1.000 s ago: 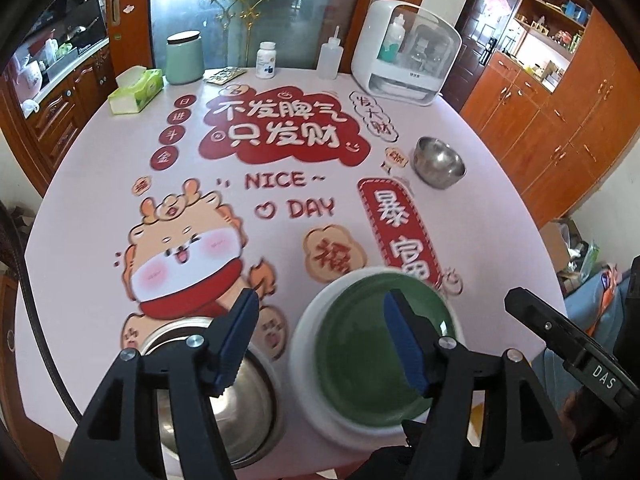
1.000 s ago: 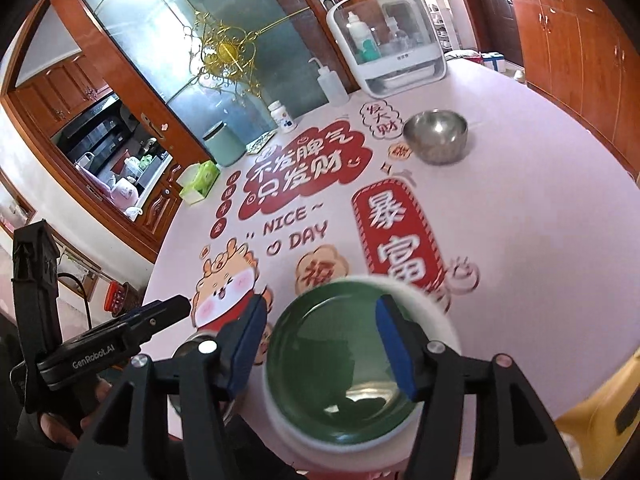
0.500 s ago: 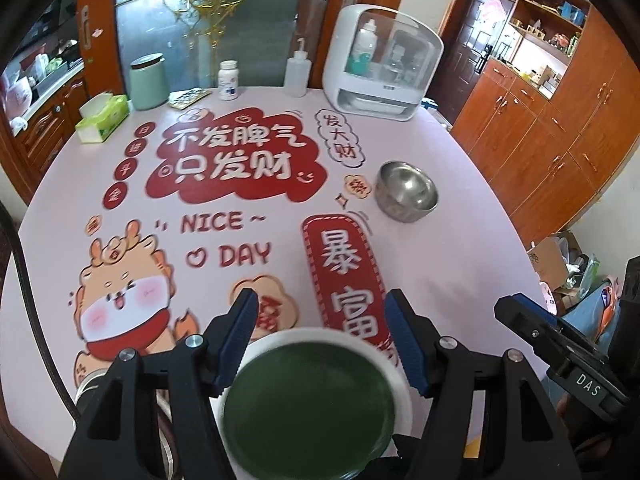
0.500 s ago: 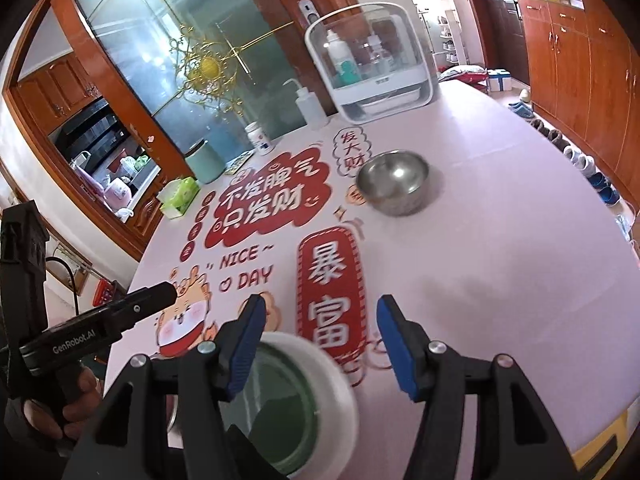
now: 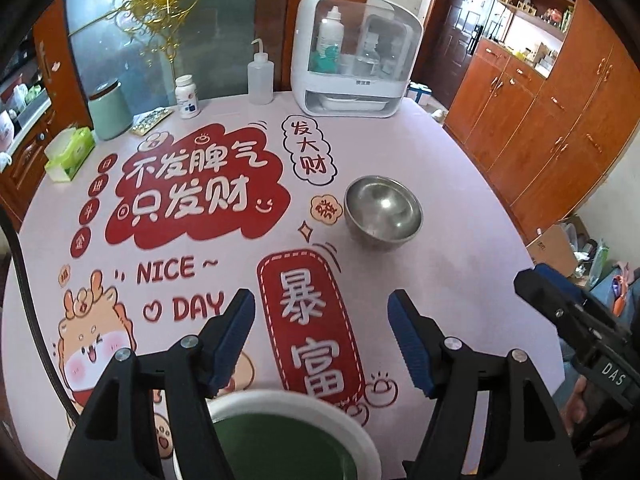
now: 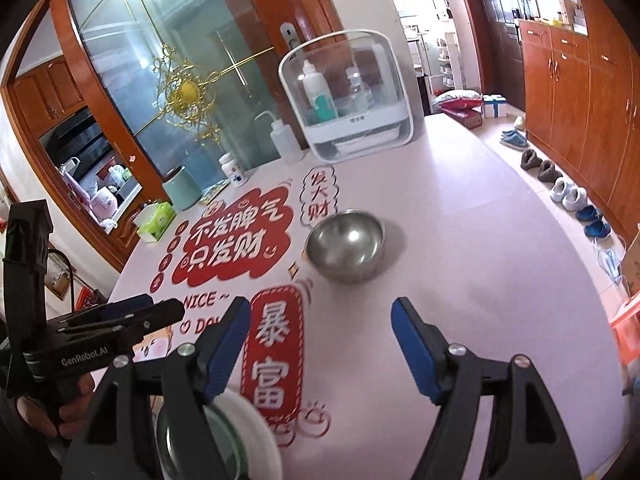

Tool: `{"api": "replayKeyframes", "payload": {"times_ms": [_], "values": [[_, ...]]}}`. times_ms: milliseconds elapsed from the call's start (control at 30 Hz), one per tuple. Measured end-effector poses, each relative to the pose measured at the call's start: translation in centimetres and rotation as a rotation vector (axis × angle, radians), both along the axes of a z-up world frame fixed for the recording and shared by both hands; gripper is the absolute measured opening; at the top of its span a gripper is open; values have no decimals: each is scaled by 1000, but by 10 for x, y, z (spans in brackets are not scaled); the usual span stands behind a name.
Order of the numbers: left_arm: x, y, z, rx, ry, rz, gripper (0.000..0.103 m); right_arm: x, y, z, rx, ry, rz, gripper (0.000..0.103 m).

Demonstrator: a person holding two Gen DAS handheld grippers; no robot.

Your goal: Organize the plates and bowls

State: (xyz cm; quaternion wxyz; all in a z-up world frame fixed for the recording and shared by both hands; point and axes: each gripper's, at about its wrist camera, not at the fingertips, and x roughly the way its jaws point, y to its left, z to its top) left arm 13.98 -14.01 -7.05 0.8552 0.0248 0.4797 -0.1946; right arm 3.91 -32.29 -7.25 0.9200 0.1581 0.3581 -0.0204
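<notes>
Shoes on floor (image 6: 568, 196) only in right view, steel bowl (image 5: 383, 212) ahead of both spread claws, left claw (image 5: 322, 336), right claw (image 6: 320, 340), green plate (image 5: 280, 440) beneath left claw, all on the bench (image 5: 460, 280).

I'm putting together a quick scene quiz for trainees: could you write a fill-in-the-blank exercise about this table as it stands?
1. The metal bowl on the table holds ____.
2. The white-rimmed plate has a ____ centre.
3. Both the left gripper and the right gripper have their jaws ____.
4. The squeeze bottle stands to the ____ of the white cabinet in the left wrist view.

Missing words: nothing; green; open; left
</notes>
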Motion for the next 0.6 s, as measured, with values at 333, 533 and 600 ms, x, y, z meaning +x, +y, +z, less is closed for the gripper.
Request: {"api": "replayKeyframes", "payload": {"times_ms": [333, 533, 600], "values": [[38, -37, -1, 41, 1, 9, 68, 53, -33, -4, -19, 6, -8, 73], [55, -51, -17, 27, 17, 23, 68, 74, -43, -24, 3, 48, 1, 73], [60, -56, -25, 17, 22, 27, 68, 81, -45, -33, 16, 65, 0, 73]]}}
